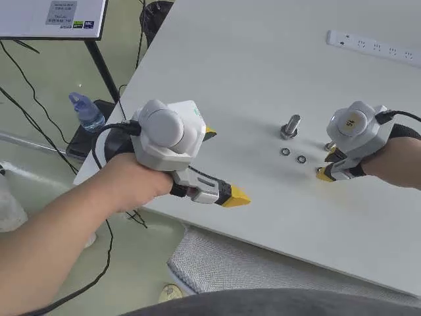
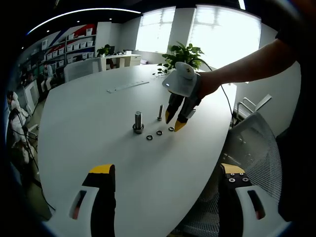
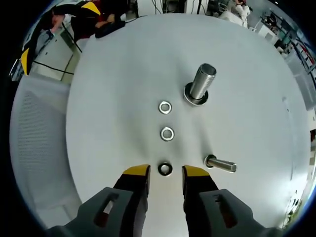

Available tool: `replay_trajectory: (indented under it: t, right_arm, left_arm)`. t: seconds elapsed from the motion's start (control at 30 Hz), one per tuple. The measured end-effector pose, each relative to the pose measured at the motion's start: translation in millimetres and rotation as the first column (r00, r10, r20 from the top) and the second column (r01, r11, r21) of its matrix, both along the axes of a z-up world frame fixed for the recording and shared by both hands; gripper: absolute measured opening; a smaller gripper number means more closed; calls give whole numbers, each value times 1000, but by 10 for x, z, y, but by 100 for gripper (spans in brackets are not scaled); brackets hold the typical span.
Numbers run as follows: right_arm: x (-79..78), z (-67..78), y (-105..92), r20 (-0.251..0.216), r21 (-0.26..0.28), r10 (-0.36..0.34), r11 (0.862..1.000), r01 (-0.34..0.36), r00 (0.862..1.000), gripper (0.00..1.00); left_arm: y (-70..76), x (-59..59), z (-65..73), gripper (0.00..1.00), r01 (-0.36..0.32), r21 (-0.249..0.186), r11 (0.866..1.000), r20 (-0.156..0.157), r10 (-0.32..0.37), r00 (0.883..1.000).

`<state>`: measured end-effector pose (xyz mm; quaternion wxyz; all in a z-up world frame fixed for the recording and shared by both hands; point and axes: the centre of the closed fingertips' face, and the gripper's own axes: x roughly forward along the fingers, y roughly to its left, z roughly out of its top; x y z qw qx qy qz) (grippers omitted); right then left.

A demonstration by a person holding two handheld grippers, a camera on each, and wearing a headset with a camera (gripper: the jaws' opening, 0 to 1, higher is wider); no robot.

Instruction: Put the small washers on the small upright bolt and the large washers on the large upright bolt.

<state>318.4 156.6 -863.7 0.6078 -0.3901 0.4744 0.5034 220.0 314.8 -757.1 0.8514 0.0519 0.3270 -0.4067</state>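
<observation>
**A:** How much of the task is judged done?

**B:** Little, as far as can be told. Three small washers are laid loose in a row on the desk point(image 1: 230, 66): the nearest washer point(image 3: 165, 169), the middle washer point(image 3: 167, 134) and the far washer point(image 3: 165, 107). Nothing is seen threaded on the small bolt point(image 3: 220, 164). A ring is seen round the foot of the large bolt point(image 3: 201, 81). Whether it is a washer or the bolt's own head cannot be told.

**A:** How are the claws held?

**B:** The right claw point(image 3: 166, 173) is held low over the desk with its jaws a little parted. The nearest washer is straddled by the tips but not yet pinched. The left claw point(image 2: 166, 170) is spread wide and empty, and is kept by the desk edge, well apart from the bolts.

**A:** What is given by one view and not by another?

**B:** The straddled washer is made plain in the right gripper view. In the head view two washers are counted, since the third's place is covered by the right claw's body. In the left gripper view both bolts are shown upright from the side, with all three washers lined up before them.
</observation>
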Motion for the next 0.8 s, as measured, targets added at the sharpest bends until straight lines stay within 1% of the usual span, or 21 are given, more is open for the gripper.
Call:
replay_trajectory:
  t: [0.13, 0.17, 0.23, 0.3, 0.33, 0.37, 0.43, 0.7, 0.8]
  right_arm:
    - [-11, -29, -1, 1, -5, 0, 1000, 0, 1000, 27]
    - [-15, -35, -5, 1, -8, 2, 1000, -2, 1000, 27]
    - [-11, -54, -27, 5, -18, 7, 1000, -6, 1000, 26]
    - [-10, -73, -58, 3, -29, 8, 1000, -8, 1000, 26]
    - [0, -60, -47, 6, -19, 8, 1000, -8, 1000, 26]
    - [1, -60, -57, 3, -22, -3, 1000, 3, 1000, 26]
    - [2, -58, -50, 1, -17, -5, 1000, 5, 1000, 26]
    - [0, -52, -48, 12, -25, -2, 1000, 2, 1000, 24]
    - [-9, -55, -51, 10, -35, 6, 999, -5, 1000, 21]
  left_arm:
    - [-3, -17, -8, 84, 1, -1, 1000, -2, -1, 1000]
    - [4, -15, -1, 83, 1, -2, 1000, 1, -1, 1000]
    - [18, 9, 25, 82, -8, -15, 1000, 12, 8, 1000]
    - [28, 23, 33, 82, -18, -26, 1000, 11, 19, 1000]
    - [31, 23, 26, 82, -19, -23, 1000, 10, 19, 1000]
    - [38, 23, 19, 81, -19, -19, 1000, 10, 19, 1000]
    - [48, 17, 2, 81, -15, -10, 1000, 7, 15, 1000]
    - [58, 8, -9, 81, -17, -7, 1000, 4, 17, 1000]
    - [59, -8, -14, 80, -18, -8, 1000, 1, 18, 1000]
